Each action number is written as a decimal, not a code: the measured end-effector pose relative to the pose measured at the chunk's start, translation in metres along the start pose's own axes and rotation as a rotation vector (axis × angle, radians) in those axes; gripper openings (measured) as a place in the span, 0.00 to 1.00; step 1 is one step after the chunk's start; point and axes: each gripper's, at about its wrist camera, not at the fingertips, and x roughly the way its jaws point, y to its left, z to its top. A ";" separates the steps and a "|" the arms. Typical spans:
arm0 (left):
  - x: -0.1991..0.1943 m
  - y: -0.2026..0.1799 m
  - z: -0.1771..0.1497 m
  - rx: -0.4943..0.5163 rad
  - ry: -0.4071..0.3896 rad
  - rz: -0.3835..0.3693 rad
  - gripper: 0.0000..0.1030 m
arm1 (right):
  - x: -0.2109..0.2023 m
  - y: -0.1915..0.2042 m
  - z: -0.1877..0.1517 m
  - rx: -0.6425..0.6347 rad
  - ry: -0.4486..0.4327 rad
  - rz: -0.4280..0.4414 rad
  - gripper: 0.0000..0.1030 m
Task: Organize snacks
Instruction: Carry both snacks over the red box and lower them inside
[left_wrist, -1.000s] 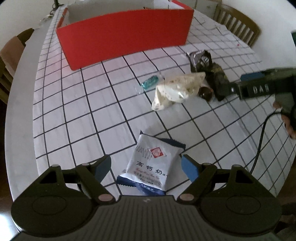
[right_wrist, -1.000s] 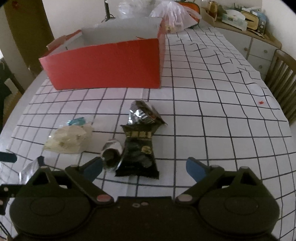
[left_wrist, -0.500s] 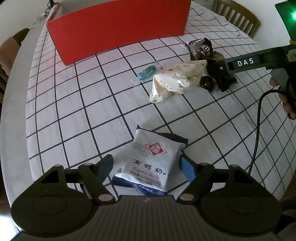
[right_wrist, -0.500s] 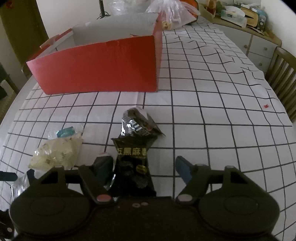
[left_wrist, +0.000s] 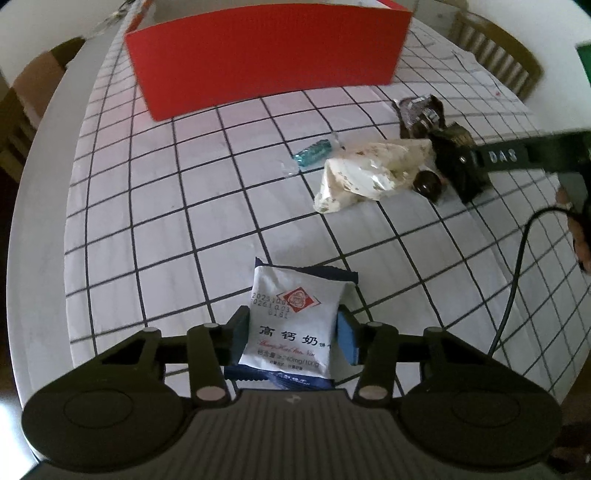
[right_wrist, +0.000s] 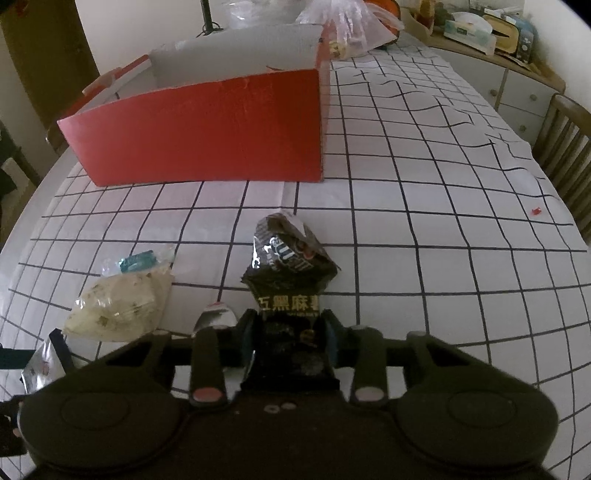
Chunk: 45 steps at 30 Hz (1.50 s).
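My left claw (left_wrist: 293, 334) points steeply down at the desk (left_wrist: 155, 221), whose cloth is white with a black grid. A white milk-biscuit packet (left_wrist: 291, 321) with a red emblem lies flat between the blue pads (left_wrist: 347, 338). The jaws are closing, and the pads sit right at the packet's two side edges; I cannot tell whether they press it yet.

My right claw (right_wrist: 290, 341) is pressed together on the black sesame snack packet (right_wrist: 290, 325), pinching its lower half between the pads, with the gold lettering just above the fingertips. A crumpled dark foil wrapper (right_wrist: 290, 254) touches that packet's far end. To the left lie a pale clear-wrapped snack bag (right_wrist: 118, 308) and, just beyond it, a small teal candy (right_wrist: 136, 260). A silvery wrapper (right_wrist: 216, 317) sits beside the left finger.

The red cardboard box (right_wrist: 207, 133), open at the top, stands farther back on the desk, well apart from both claws.
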 end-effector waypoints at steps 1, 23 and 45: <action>0.000 0.002 0.000 -0.019 -0.001 -0.002 0.46 | -0.001 0.000 -0.001 0.002 -0.002 -0.001 0.31; -0.050 0.029 -0.007 -0.237 -0.115 -0.034 0.46 | -0.078 0.012 -0.015 0.030 -0.087 0.049 0.31; -0.131 0.032 0.083 -0.212 -0.380 0.014 0.46 | -0.131 0.043 0.080 -0.106 -0.283 0.097 0.31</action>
